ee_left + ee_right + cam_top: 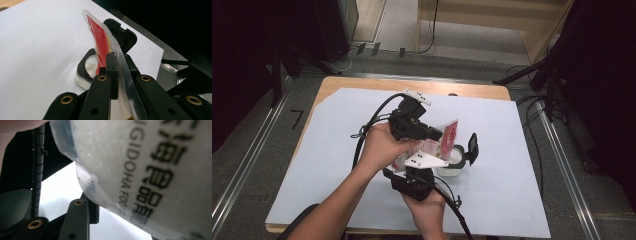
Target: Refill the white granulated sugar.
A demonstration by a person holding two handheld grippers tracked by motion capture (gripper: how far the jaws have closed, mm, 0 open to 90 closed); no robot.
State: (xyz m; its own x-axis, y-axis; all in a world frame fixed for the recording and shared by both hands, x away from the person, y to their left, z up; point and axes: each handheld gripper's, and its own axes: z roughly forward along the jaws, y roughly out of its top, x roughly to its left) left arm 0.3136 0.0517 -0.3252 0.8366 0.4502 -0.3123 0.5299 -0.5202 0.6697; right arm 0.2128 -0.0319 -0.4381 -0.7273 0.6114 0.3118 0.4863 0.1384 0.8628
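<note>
A pouch (448,136), red-printed with clear edges, hangs in the air between both grippers near the table's middle. My left gripper (436,135) reaches in from the left and is shut on the pouch's (100,42) clear side seam. My right gripper (426,151), with its grey plate on top, comes up from below. In the right gripper view the pouch (150,170) shows dark print at very close range, its lower edge pressed against one jaw; the other jaw is hidden behind it. Just beyond and below stands a small white container (457,162) with its black hinged lid (472,146) open.
A white sheet (337,130) covers the wooden table (362,82). In the left gripper view the container's rim (83,72) and raised lid (122,35) lie just past the jaws. Cables trail from both grippers. Dark stands and metal floor rails flank the table.
</note>
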